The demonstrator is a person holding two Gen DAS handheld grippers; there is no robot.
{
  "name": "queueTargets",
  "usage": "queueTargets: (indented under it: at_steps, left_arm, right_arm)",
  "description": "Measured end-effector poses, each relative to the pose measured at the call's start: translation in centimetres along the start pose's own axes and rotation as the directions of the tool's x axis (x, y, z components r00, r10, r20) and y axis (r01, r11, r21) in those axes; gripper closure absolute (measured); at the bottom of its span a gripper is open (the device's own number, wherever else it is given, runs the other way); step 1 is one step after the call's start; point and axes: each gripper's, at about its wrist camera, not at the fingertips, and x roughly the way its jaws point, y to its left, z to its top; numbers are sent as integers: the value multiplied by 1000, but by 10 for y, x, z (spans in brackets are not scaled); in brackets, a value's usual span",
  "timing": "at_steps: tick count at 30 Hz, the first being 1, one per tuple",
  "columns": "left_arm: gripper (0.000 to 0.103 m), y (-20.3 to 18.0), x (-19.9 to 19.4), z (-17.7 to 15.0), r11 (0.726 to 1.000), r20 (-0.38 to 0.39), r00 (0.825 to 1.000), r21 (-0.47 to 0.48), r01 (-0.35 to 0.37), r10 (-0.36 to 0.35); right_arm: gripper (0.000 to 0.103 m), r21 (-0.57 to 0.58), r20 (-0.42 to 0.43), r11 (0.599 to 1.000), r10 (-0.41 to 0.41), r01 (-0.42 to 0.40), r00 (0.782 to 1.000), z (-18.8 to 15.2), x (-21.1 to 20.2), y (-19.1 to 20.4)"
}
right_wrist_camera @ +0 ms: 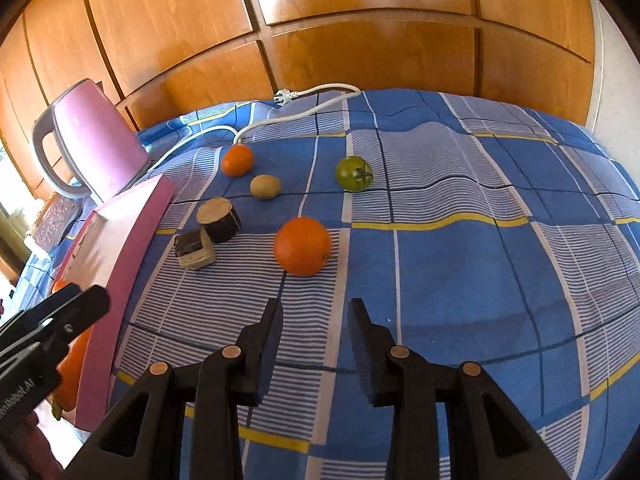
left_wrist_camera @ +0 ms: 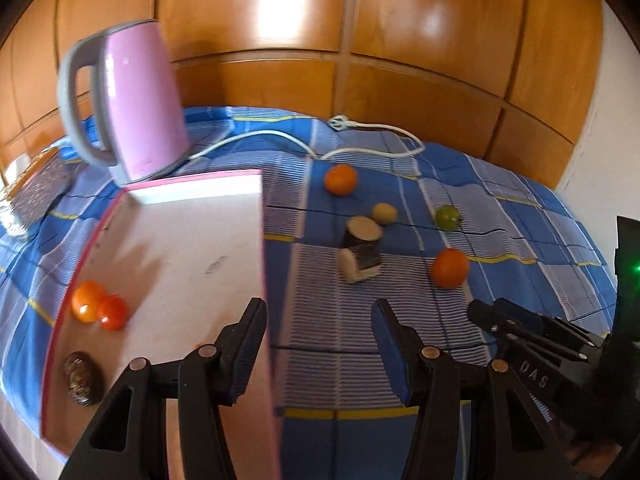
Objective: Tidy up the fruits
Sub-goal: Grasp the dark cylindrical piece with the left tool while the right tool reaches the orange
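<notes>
Black fingers of the right gripper (right_wrist_camera: 316, 344) fill the foreground, jaws parted with nothing between them, over the blue checked bedspread (right_wrist_camera: 460, 264). Just ahead of its tips lies a large orange (right_wrist_camera: 303, 245); farther ahead sit a green tomato (right_wrist_camera: 353, 173), a small tan fruit (right_wrist_camera: 265, 186) and a second orange (right_wrist_camera: 237, 160). Ahead and to the left stand two wood blocks (right_wrist_camera: 208, 232). The left gripper (left_wrist_camera: 320, 344) is also open and empty, its left finger over the pink-edged box (left_wrist_camera: 160, 240), its right finger over the bedspread. Inside the box, left of that gripper, rest an orange tomato (left_wrist_camera: 86, 301), a red tomato (left_wrist_camera: 113, 312) and a dark brown fruit (left_wrist_camera: 83, 378). Beyond the box stands a pink kettle (left_wrist_camera: 128, 100) with a white cord (left_wrist_camera: 280, 136).
</notes>
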Motion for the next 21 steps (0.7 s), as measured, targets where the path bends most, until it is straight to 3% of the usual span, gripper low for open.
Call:
queueTargets:
  at_steps: [4,7,13,16,17,18,21]
  left_arm:
    - [48,-11,14,5,999,-28,999,10,37,-37]
    - [48,-14,26,10,998,-49,997,2,59,-59]
    - [48,-11,45,20,996,-78,993,-37,81,-83]
    - [48,-11,54,23,996,-86,993,-48,73,-77]
    - [48,-12,56,24,996,-87,993,-44,74,-78]
    - [48,-14,59,25,996,-90,993,-42,78,-82]
    - [48,-17,68,28,996,-97,992,-39,77,-80]
  right_arm:
    - [60,-16,0,1000,25,-25,1000,6,5,2]
    - [50,-57,-4,998,33,-34,999,13,13,7]
    - [49,-153,-11,988,-2,1,1000,24,32,13]
    - [49,-180,-12,984,8,-10,1000,27,39,15]
    - [53,-186,-15,982,12,-15,1000,27,42,15]
    - [64,-184,-15,983,11,-14,1000,27,43,15]
    - [64,-158,-10,987,23,-24,1000,28,46,10]
